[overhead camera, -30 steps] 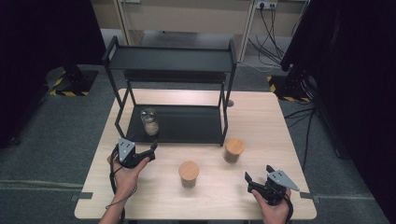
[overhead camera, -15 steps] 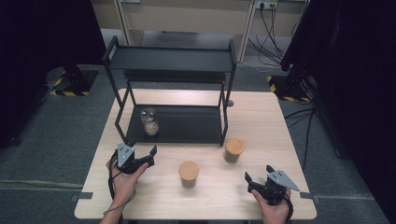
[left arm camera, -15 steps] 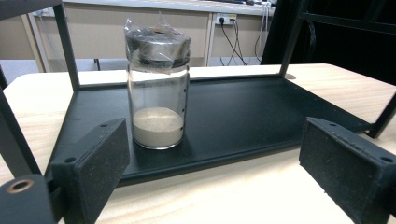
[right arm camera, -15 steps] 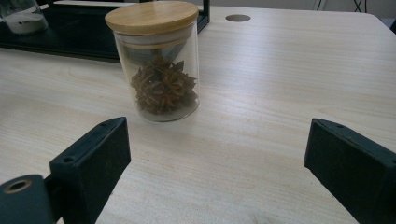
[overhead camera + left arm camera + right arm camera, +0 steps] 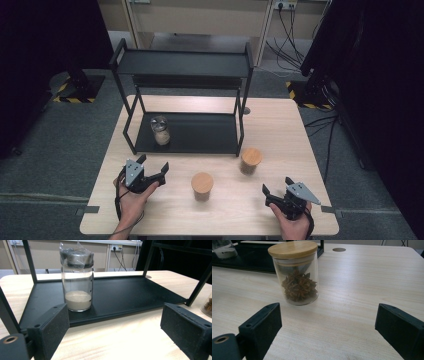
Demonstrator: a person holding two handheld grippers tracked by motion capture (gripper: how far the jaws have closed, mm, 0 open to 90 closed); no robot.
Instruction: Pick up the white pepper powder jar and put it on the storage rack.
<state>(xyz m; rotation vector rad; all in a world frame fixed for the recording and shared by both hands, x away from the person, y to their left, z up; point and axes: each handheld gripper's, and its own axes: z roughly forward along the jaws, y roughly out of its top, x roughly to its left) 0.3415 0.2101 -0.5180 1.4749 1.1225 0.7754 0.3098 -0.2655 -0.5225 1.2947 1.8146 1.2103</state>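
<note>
In the high view I see the left tool (image 5: 156, 166) near the left front corner of the black shelf rack (image 5: 186, 64), with its jaws open and nothing between them. The right tool (image 5: 276, 190) rests low at the near right of the tabletop (image 5: 280, 125), also open and empty. Two jars with wooden lids stand on the tabletop: one jar in the middle (image 5: 202, 186) between my tools, the other nearer the rack's right leg.

In the left gripper view, a glass jar with powder (image 5: 77, 277) stands upright on the rack's lower shelf (image 5: 125, 295), far-left of the open jaws. Its top is wrapped in thin film, which I judge slippery, so I would grip the glass body below it.

In the right gripper view, the star anise jar (image 5: 295, 273) stands straight ahead, well apart from the wide-open jaws. It looks light but rigid, smooth and fragile; I would take it at the middle of the body, not the loose-looking lid.
</note>
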